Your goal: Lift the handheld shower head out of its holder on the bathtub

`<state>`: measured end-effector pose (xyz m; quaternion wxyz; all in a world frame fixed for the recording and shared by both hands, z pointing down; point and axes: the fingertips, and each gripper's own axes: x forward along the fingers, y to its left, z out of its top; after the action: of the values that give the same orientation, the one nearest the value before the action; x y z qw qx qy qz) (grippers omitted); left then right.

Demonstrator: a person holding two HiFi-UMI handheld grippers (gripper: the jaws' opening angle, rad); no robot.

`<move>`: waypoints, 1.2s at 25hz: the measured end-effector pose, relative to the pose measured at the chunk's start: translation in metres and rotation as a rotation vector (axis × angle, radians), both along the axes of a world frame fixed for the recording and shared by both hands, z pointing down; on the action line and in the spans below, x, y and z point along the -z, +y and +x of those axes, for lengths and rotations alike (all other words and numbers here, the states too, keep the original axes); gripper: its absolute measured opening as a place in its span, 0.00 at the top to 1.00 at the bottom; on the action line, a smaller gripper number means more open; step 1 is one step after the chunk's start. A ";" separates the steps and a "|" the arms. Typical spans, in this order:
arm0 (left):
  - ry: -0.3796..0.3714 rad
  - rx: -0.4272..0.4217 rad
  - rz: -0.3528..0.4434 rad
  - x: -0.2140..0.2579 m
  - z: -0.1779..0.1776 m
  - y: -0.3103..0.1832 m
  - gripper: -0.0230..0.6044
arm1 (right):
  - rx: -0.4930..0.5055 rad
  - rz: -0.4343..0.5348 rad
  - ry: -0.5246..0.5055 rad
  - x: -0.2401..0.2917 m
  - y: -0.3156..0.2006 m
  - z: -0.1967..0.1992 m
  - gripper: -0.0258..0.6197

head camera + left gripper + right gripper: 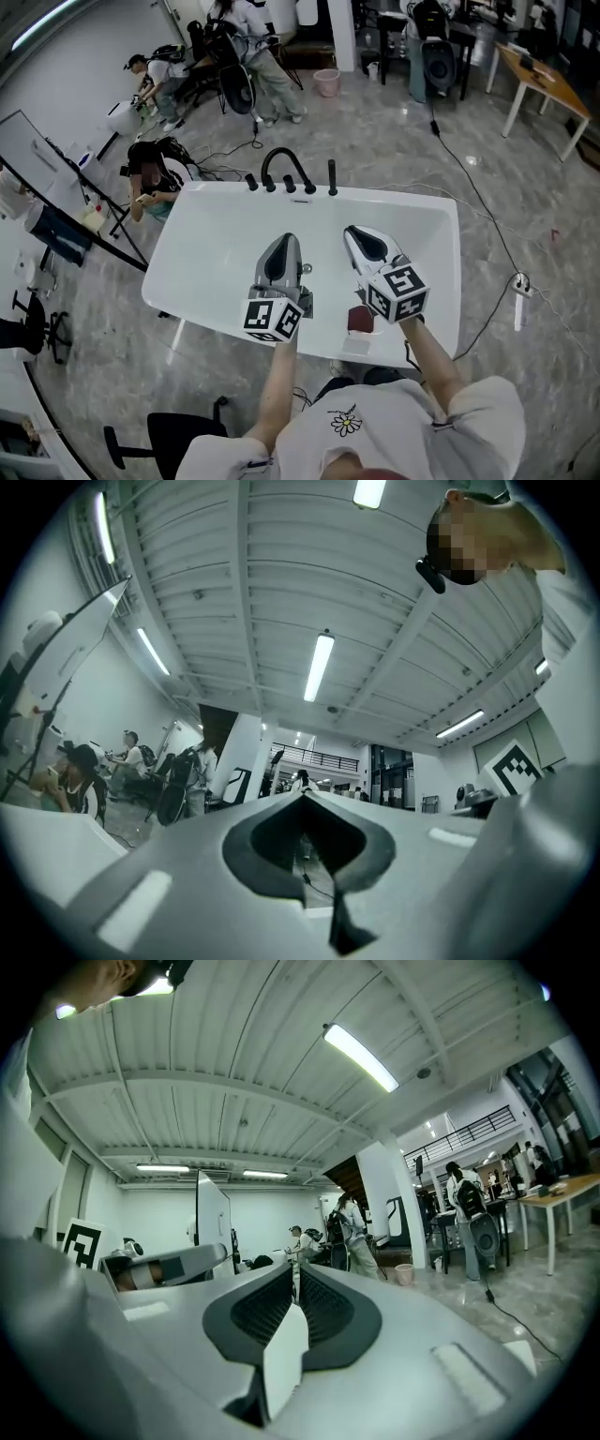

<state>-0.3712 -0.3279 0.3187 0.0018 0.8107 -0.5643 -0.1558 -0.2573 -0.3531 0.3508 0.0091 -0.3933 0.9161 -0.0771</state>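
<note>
1. The handheld shower head stands upright on the far rim of the white bathtub, just right of the arched black faucet.
2. The left tongs are clenched with tips meeting, gripping nothing.
3. The right tongs are clenched too, also empty.
4. Both hover over the bathtub, well apart from the handheld shower head.

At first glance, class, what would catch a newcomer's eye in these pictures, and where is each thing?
A large white bathtub fills the middle of the head view, with a black arched faucet on its far rim. Over the tub hang the left gripper and the right gripper, side by side, both shut and empty.
</note>
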 end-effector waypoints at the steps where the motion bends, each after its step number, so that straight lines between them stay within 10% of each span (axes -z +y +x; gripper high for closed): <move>1: 0.001 -0.007 -0.003 -0.001 0.001 -0.009 0.96 | -0.006 0.007 -0.001 0.001 -0.007 0.000 0.89; 19: -0.029 -0.005 -0.012 -0.040 0.020 -0.161 0.96 | -0.087 0.077 0.031 -0.020 -0.206 0.014 0.83; 30: -0.019 -0.002 -0.085 -0.149 0.006 -0.246 0.96 | -0.069 0.008 0.100 -0.135 -0.336 -0.026 0.66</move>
<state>-0.3653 -0.5742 0.4681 0.0312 0.8120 -0.5695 -0.1239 -0.2832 -0.6895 0.4857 -0.0326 -0.4280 0.9016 -0.0535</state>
